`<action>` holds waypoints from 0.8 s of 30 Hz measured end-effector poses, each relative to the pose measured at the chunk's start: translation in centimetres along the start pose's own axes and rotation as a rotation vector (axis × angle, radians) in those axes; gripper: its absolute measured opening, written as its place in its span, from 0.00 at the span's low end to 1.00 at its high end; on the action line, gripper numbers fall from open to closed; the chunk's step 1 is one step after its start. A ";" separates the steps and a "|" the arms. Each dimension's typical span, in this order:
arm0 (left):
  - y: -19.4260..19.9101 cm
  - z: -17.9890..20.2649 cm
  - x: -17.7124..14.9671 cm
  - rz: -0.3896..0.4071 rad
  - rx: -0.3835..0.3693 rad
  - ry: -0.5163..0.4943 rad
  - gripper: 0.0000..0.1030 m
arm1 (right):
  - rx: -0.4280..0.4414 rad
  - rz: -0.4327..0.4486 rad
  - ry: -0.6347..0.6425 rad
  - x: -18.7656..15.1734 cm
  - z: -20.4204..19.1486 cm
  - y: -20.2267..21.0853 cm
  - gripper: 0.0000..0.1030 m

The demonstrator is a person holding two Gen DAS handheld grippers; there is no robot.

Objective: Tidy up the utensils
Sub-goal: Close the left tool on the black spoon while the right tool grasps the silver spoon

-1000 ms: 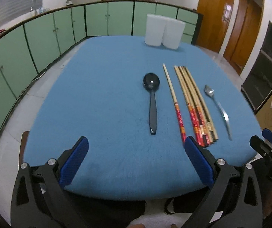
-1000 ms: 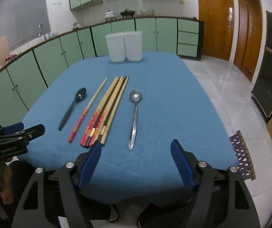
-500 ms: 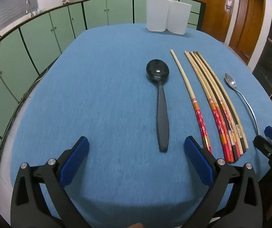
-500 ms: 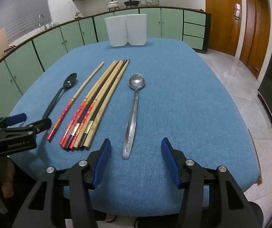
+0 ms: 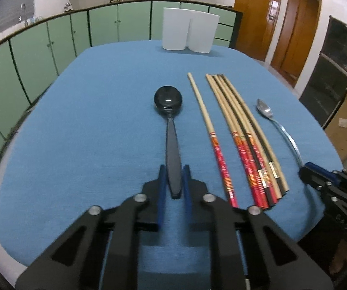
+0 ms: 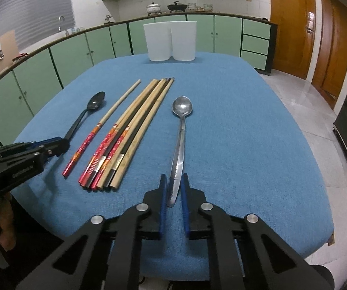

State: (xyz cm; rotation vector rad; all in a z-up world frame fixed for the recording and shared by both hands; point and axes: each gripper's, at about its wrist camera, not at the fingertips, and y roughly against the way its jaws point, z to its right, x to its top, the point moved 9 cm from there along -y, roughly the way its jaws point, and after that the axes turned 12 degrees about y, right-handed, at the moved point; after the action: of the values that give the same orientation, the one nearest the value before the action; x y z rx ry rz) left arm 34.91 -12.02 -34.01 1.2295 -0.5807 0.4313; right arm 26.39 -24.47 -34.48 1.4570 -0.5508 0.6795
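A: How do the hands sit?
B: Both tilt down over the near edge of the blue desk point(image 5: 88, 125). The left gripper point(image 5: 173, 183) has just closed its jaws, pinching the black spoon point(image 5: 171, 120) by its handle end; the right gripper point(image 6: 173, 191) likewise pinches the metal spoon point(image 6: 180, 130).
A: Room?
B: Chopsticks point(image 6: 127, 130) lie between them; two white holders point(image 6: 169, 41) stand at the far edge, bare cloth before them.

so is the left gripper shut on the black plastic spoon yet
Shut on it: the left gripper has just been closing, and its blue pads now press both sides of the black plastic spoon handle.
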 end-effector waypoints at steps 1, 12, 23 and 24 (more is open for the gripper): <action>-0.1 0.1 0.1 -0.007 -0.009 0.008 0.11 | 0.005 -0.002 -0.006 0.1 0.1 0.0 0.11; 2.8 1.0 4.1 -0.007 -0.039 0.043 0.11 | 0.043 0.087 -0.038 5.2 1.1 4.8 0.09; 5.5 2.5 9.0 0.041 -0.084 0.010 0.11 | 0.060 0.081 0.052 10.3 1.8 6.4 0.02; 5.6 2.5 9.3 0.041 -0.085 0.007 0.11 | 0.061 0.075 0.059 10.5 1.9 6.4 0.02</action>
State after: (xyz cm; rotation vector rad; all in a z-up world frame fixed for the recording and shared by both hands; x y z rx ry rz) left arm 38.37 -12.87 -23.45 1.1362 -0.6129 0.4413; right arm 29.34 -25.53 -22.49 1.4741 -0.5451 0.8016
